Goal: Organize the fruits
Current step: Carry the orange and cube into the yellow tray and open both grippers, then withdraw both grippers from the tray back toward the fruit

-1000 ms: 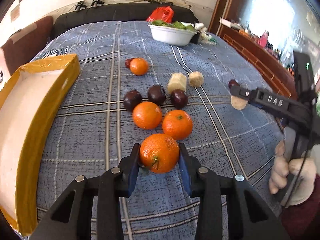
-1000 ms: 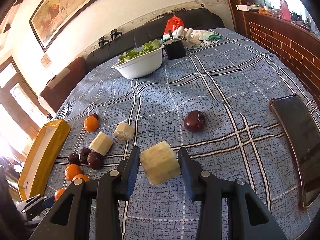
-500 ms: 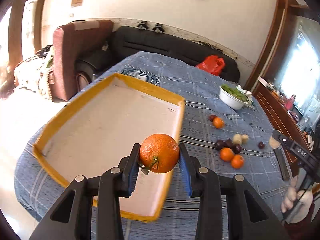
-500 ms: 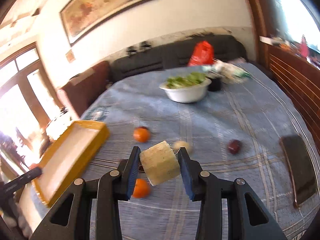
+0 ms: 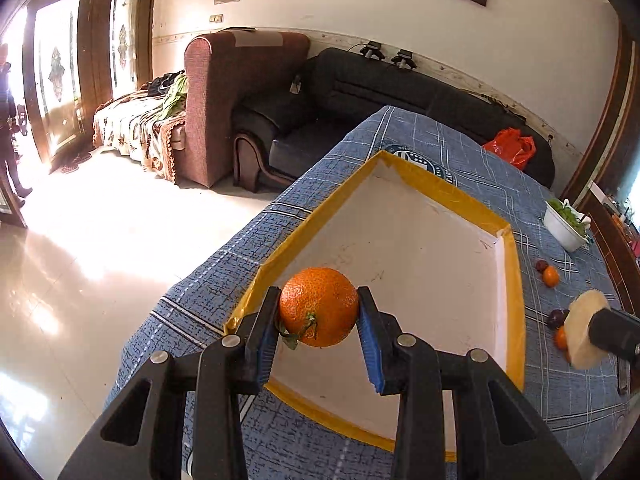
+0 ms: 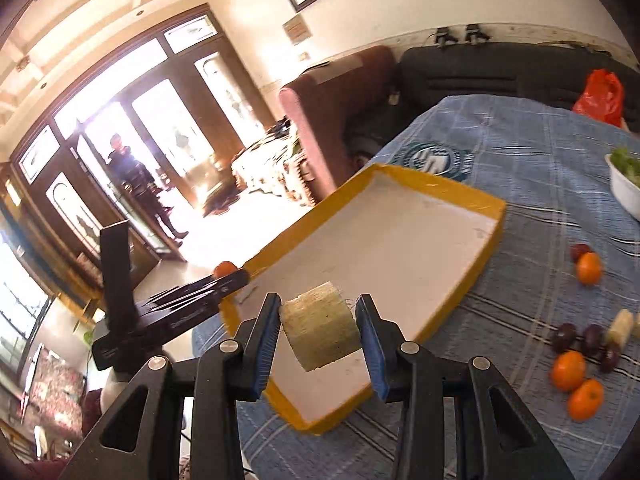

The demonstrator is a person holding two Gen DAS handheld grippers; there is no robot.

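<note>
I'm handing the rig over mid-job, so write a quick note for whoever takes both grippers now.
Left gripper: shut on an orange, held above the yellow-rimmed tray, near corner.
Right gripper: shut on a pale fruit chunk, also above the tray.
Done: nothing lies in the tray yet.
Left: release both pieces into it, then fetch the oranges, dark plums and another pale chunk lying on the blue checked cloth.

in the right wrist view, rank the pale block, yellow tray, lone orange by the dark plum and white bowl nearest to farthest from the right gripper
1. pale block, clamped between the right gripper fingers.
2. yellow tray, just ahead, under the block.
3. lone orange, right of the tray.
4. white bowl, far right edge.
</note>
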